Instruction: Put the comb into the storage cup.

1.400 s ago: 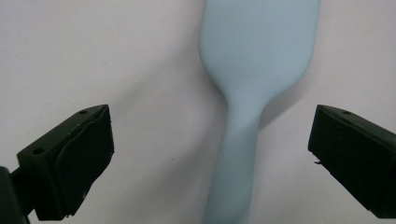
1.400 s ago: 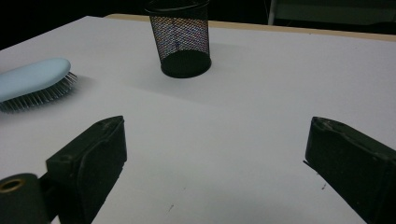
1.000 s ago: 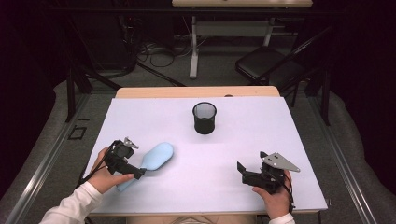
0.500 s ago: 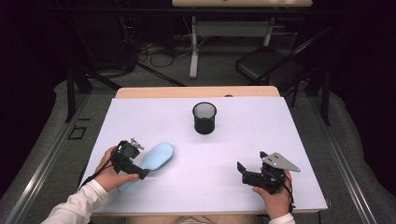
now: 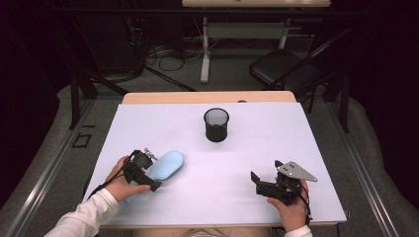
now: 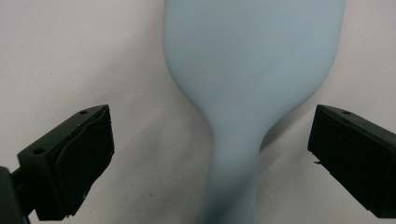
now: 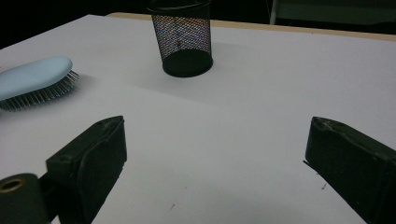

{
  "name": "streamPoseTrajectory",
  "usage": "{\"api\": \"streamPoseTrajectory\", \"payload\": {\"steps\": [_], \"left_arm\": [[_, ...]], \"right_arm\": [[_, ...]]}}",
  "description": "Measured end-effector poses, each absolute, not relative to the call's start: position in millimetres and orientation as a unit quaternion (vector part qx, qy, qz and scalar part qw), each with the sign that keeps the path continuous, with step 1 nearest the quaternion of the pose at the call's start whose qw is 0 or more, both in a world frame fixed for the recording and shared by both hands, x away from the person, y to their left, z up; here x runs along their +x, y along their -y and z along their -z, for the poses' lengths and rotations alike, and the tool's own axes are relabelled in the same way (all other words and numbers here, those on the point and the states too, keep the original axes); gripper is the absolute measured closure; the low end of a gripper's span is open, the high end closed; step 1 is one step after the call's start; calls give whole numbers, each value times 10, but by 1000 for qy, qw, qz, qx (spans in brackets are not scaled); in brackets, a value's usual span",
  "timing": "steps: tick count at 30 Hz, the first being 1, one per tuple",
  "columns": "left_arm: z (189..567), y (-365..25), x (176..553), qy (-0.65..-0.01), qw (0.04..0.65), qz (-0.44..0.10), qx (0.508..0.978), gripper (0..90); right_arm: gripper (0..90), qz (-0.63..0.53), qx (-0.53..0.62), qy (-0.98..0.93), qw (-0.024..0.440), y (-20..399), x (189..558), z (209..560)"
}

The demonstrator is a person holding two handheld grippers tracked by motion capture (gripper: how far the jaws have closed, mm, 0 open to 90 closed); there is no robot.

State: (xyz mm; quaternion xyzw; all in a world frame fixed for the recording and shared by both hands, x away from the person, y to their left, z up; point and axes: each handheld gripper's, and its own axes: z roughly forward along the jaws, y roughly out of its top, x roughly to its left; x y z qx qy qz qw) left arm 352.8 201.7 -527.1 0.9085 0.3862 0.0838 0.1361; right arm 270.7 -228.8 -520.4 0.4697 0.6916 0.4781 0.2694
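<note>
From above, my left gripper (image 5: 154, 174) sits over the handle of the hairbrush (image 5: 165, 165) at the counter's (image 5: 296, 138) eight o'clock. Its own view: jaws spread, straddling the handle (not touching). Right gripper (image 7: 215, 168) view: jaws spread, cup (image 7: 183, 39) at twelve o'clock.

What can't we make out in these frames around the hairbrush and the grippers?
- Hairbrush: in the left gripper view its head runs off the top edge and its handle end off the bottom; bristles face down, unseen.
- High view: the left gripper and hand cover the handle.
- Mesh cup: rim cut by the top edge in the right gripper view; inside too dark.
</note>
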Motion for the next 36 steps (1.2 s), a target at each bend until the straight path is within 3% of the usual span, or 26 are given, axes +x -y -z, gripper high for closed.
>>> {"api": "streamPoseTrajectory", "payload": {"steps": [6, 26, 36], "left_arm": [[5295, -2004, 3540, -383, 133, -77, 911, 39], [5298, -2004, 3539, -369, 117, -72, 919, 377], [5294, -2005, 3542, -363, 121, -64, 922, 433]], "right_arm": [[52, -478, 470, -691, 271, 2293, 2707, 5204], [52, -478, 470, -691, 270, 2293, 2709, 5208], [52, -479, 470, -691, 269, 2287, 2710, 5210]]}}
